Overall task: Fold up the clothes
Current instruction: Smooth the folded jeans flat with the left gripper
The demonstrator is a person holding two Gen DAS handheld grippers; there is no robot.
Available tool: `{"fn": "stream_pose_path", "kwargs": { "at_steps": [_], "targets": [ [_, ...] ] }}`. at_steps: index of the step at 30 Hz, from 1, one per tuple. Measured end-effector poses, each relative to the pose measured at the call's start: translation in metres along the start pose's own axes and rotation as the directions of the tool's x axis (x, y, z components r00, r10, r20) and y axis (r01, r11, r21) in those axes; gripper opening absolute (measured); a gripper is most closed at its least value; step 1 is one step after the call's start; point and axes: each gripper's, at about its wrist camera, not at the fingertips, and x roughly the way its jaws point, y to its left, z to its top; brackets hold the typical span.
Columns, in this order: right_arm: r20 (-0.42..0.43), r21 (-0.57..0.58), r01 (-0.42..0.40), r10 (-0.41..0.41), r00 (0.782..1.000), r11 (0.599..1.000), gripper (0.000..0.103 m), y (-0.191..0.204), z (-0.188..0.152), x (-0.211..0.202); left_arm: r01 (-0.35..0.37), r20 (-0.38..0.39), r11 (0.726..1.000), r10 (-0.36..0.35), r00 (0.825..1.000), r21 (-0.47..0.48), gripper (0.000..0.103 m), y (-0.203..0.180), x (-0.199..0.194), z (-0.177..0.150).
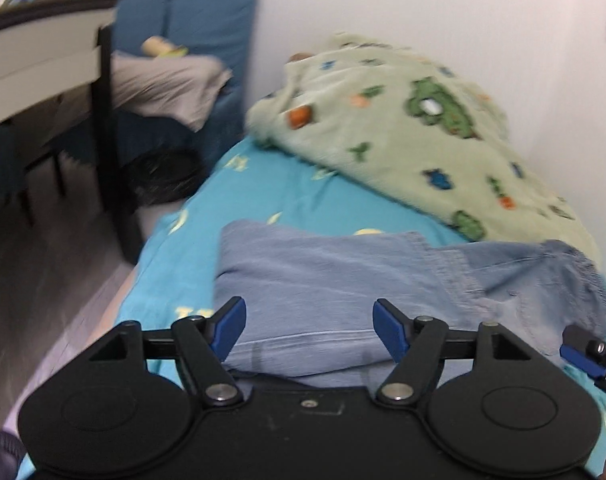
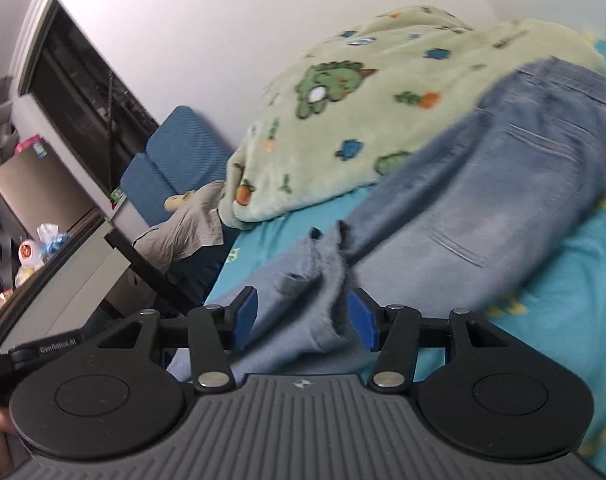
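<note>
A pair of light blue jeans (image 1: 343,280) lies folded across the turquoise bed sheet (image 1: 287,196). My left gripper (image 1: 309,328) is open just above the near folded edge of the jeans, nothing between its blue pads. In the right wrist view the jeans (image 2: 483,200) stretch from the waistband at upper right down to the leg ends. My right gripper (image 2: 301,318) is open with the bunched leg hems (image 2: 323,280) lying between its pads, which do not press on them. The right gripper's tip also shows in the left wrist view (image 1: 583,354).
A green dinosaur-print fleece blanket (image 1: 403,120) is heaped against the white wall behind the jeans. A blue sofa (image 1: 199,8) with a grey garment (image 1: 163,84) stands beyond the bed's far end. A desk (image 1: 43,48) with dark legs stands at left over the grey floor.
</note>
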Motion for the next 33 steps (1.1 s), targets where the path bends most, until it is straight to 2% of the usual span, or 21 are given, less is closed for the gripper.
{"fn": "stream_pose_path", "kwargs": {
  "at_steps": [3, 7, 11, 14, 16, 18, 21, 26, 28, 30, 33],
  "targets": [
    [-0.046, 0.048, -0.037, 0.04, 0.998, 0.998, 0.055, 0.003, 0.0, 0.037, -0.017, 0.008, 1.0, 0.017, 1.0, 0.018, 0.067, -0.001, 0.006, 0.002],
    [-0.107, 0.076, -0.041, 0.049, 0.993, 0.996, 0.055, 0.002, -0.008, 0.08, -0.029, 0.012, 0.999, 0.029, 1.0, 0.035, 0.071, -0.006, 0.013, -0.002],
    [-0.093, 0.144, -0.057, 0.071, 0.993, 0.988, 0.056, -0.006, -0.012, 0.103, -0.008, -0.019, 1.0, 0.008, 1.0, 0.019, 0.071, -0.004, 0.026, -0.007],
    [-0.088, 0.168, -0.022, 0.037, 0.995, 0.986, 0.048, -0.011, -0.014, 0.115, -0.006, -0.046, 1.0, 0.007, 0.999, 0.026, 0.071, -0.003, 0.036, -0.012],
    [-0.1, 0.179, 0.015, 0.003, 0.995, 0.984, 0.025, -0.017, -0.02, 0.12, -0.006, -0.061, 1.0, 0.008, 0.998, 0.028, 0.071, -0.002, 0.042, -0.014],
    [-0.096, 0.18, 0.032, -0.015, 0.995, 0.983, 0.018, -0.021, -0.024, 0.119, -0.007, -0.07, 1.0, 0.008, 0.998, 0.012, 0.071, 0.003, 0.046, -0.014],
    [-0.061, 0.168, 0.038, -0.028, 0.998, 0.985, 0.013, -0.017, -0.024, 0.111, -0.004, -0.074, 1.0, 0.004, 0.997, -0.003, 0.071, 0.008, 0.046, -0.014],
    [0.073, 0.072, 0.01, -0.015, 0.997, 0.997, 0.011, 0.011, -0.002, 0.086, 0.006, -0.054, 1.0, -0.007, 0.999, -0.023, 0.071, 0.014, 0.037, -0.011],
    [0.096, 0.043, 0.058, -0.062, 0.993, 0.997, 0.011, 0.011, 0.0, 0.077, 0.003, -0.045, 1.0, -0.004, 0.999, -0.029, 0.072, 0.017, 0.035, -0.01],
    [0.085, 0.036, 0.128, -0.131, 0.988, 0.991, 0.011, -0.002, -0.005, 0.075, 0.001, -0.044, 0.999, -0.003, 0.999, -0.039, 0.072, 0.019, 0.037, -0.009],
    [0.004, 0.029, 0.218, -0.218, 0.976, 0.976, 0.011, -0.031, -0.024, 0.084, -0.007, -0.043, 0.999, 0.006, 0.999, -0.036, 0.072, 0.018, 0.04, -0.011]
  ]
}}
